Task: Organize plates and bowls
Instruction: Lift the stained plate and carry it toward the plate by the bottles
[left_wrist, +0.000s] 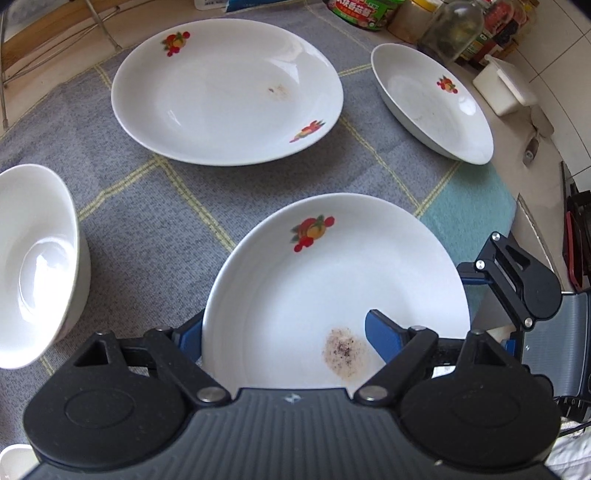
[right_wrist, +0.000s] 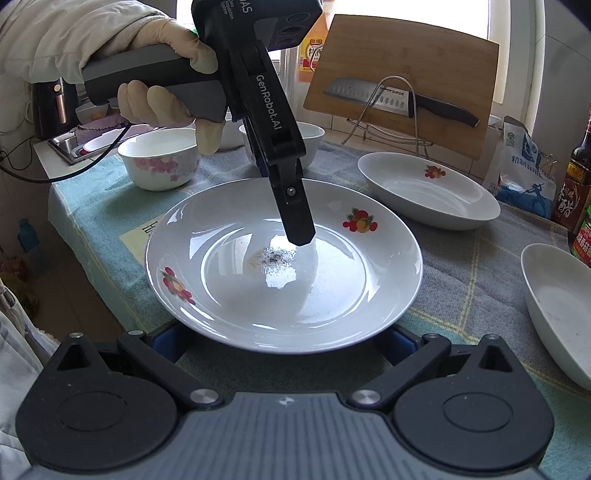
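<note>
Stained plate (left_wrist: 332, 295) at lower centre is straddled at its rim by left gripper (left_wrist: 284, 339), spread, apparently ready for stacking; right gripper (right_wrist: 284, 343) grip cannot be told.

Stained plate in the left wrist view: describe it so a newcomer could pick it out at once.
On the grey checked tablecloth lie three white plates with fruit prints. The one meant is the plate nearest the camera, with the left gripper over its rim. Only it has a dense dark-speckled stain; the others show faint marks at most.
</note>
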